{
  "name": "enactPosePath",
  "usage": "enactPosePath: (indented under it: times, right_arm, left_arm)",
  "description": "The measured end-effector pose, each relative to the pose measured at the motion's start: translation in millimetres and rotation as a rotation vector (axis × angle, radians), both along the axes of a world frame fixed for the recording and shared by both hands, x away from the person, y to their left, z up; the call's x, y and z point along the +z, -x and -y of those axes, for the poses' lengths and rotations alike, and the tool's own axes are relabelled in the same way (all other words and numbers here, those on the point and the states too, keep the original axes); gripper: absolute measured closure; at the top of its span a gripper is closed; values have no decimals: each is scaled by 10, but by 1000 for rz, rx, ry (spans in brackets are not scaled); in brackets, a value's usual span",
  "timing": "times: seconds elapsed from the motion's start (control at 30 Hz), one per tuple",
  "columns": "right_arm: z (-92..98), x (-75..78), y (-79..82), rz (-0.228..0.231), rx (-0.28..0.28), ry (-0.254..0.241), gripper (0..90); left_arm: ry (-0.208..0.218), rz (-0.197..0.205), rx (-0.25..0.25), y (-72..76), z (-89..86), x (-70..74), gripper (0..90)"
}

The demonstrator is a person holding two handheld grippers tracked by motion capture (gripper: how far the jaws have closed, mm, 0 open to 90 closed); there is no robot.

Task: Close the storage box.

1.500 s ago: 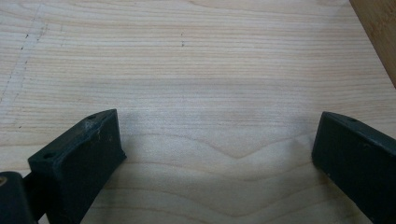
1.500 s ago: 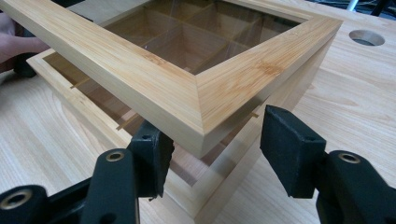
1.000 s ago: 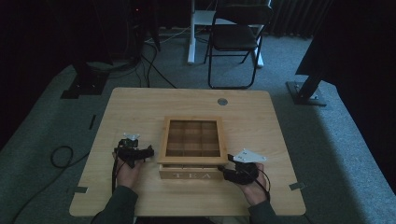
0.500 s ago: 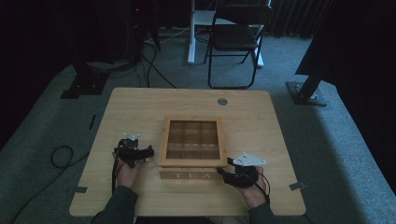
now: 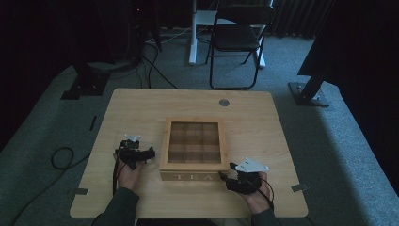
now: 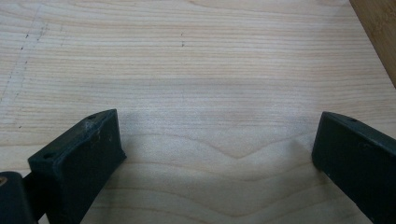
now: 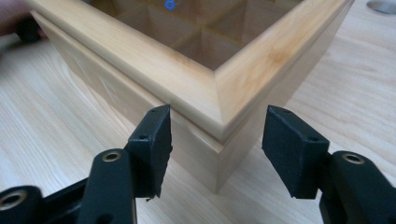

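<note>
A wooden tea box [image 5: 193, 146] with a windowed lid and "TEA" on its front stands mid-table, its lid down. My right gripper [image 5: 228, 176] is at the box's front right corner, open. In the right gripper view the box corner [image 7: 219, 88] sits just beyond the gripper [image 7: 215, 140], its jaws spread on either side of that corner without touching it. My left gripper [image 5: 149, 153] lies left of the box, pointing toward its side, open. The left gripper view has the open gripper [image 6: 217, 149] over bare table wood, with the box edge [image 6: 380, 28] at the top right.
The table [image 5: 141, 106] is light wood with a round grommet [image 5: 224, 102] at the back. Behind it stand a folding chair [image 5: 237, 37] and stand bases on grey carpet. A cable loops on the floor at the left [image 5: 61, 157].
My right gripper has slid back and down toward the box's front right corner. The left gripper has stayed in place.
</note>
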State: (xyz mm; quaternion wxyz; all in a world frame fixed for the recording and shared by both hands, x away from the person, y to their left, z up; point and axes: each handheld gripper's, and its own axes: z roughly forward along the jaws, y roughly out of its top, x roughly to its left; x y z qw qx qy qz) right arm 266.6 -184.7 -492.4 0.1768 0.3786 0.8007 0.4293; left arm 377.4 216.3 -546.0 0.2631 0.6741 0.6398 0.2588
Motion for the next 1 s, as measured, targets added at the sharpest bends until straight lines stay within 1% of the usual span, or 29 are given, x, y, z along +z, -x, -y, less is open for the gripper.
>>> enactPosePath:
  times: [0.07, 0.1, 0.13, 0.17, 0.23, 0.27, 0.3, 0.33, 0.4, 0.43, 0.47, 0.5, 0.57, 0.6, 0.73, 0.8, 1.0]
  right_arm:
    - [49, 45, 24, 18, -13, -58, 430]
    - [49, 45, 24, 18, -13, -58, 430]
    - [77, 80, 29, 29, -23, -69, 430]
    - [152, 141, 37, 59, -50, -94, 430]
    - [222, 153, 30, 66, -78, -108, 429]
    - [222, 153, 30, 66, -78, -108, 429]
    - [258, 146, 20, 67, -90, -110, 429]
    - [325, 127, -4, 68, -119, -109, 428]
    - [396, 100, -36, 87, -153, -83, 428]
    - [396, 100, -36, 87, -153, -83, 428]
    - [429, 79, -57, 108, -172, -51, 429]
    - [491, 9, -111, 130, -218, 10, 433]
    - [579, -75, -178, 101, -256, -27, 437]
    - [613, -118, -210, 89, -273, -32, 437]
    - [700, -268, -331, 67, -333, 56, 438]
    - [736, -302, -360, 48, -357, 84, 434]
    - [821, -339, -395, 15, -397, 86, 428]
  left_arm:
    - [0, 0, 0, 0, 0, 0, 17]
    - [0, 0, 0, 0, 0, 0, 17]
    - [0, 0, 0, 0, 0, 0, 17]
    - [0, 0, 0, 0, 1, 0, 17]
    - [0, 0, 0, 0, 1, 0, 17]
    - [0, 0, 0, 0, 1, 0, 16]
    - [0, 0, 0, 0, 1, 0, 16]
    - [0, 0, 0, 0, 1, 0, 17]
    - [0, 0, 0, 1, 1, 0, 17]
    - [0, 0, 0, 1, 1, 0, 16]
    - [0, 0, 0, 1, 1, 0, 16]
    - [0, 0, 0, 0, 1, 0, 17]
    - [0, 0, 0, 1, 1, 0, 17]
    - [0, 0, 0, 1, 1, 0, 17]
    - [0, 0, 1, 1, 1, 0, 17]
    - [0, 0, 0, 1, 1, 0, 17]
    - [0, -1, 0, 1, 1, 0, 16]
